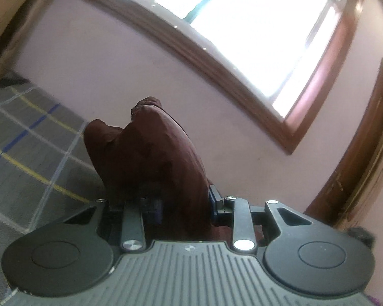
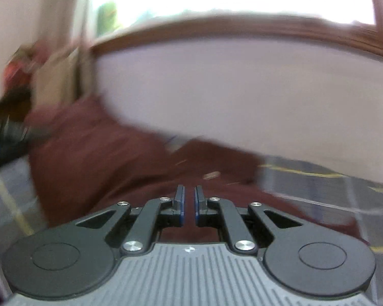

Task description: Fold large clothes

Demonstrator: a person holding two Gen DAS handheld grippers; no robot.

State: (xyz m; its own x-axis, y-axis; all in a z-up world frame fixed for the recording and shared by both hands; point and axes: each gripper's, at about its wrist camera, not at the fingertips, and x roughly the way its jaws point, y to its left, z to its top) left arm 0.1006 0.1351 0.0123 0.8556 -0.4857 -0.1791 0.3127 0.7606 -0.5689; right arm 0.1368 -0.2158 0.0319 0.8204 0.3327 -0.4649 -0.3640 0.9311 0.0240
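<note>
Maroon garment (image 2: 109,158) is the task's thing, a large dark-red cloth lying spread on a grey plaid-lined surface (image 1: 25,137), probably a bed or mat, under a pale wall (image 1: 115,58) with a wood-framed window (image 1: 242,25). Step in hand, as I judge it: lift an edge to carry it over for a fold. To do it well, both hands should rise level and together, keep the edge taut between them, bring it straight over the body of the cloth and lay it down before letting go; a bunched grab like this one may leave a lump in the fold, so shaking it flat first would help. Left gripper (image 1: 185,204): fingers narrow, clamped on a thick bunched wad of the garment that stands up between them and hides most of the near finger; only the blue pad of the far finger (image 1: 213,201) shows, pressed against the cloth. Right gripper (image 2: 189,201): fingers nearly closed, a thin slit between the blue pads, nothing visibly pinched in that slit; the cloth lies below and ahead of them. Right view is heavily motion-blurred, so whether a thin layer sits between the tips cannot be told for sure. Left edge of that view shows blurred clutter, not identifiable.
</note>
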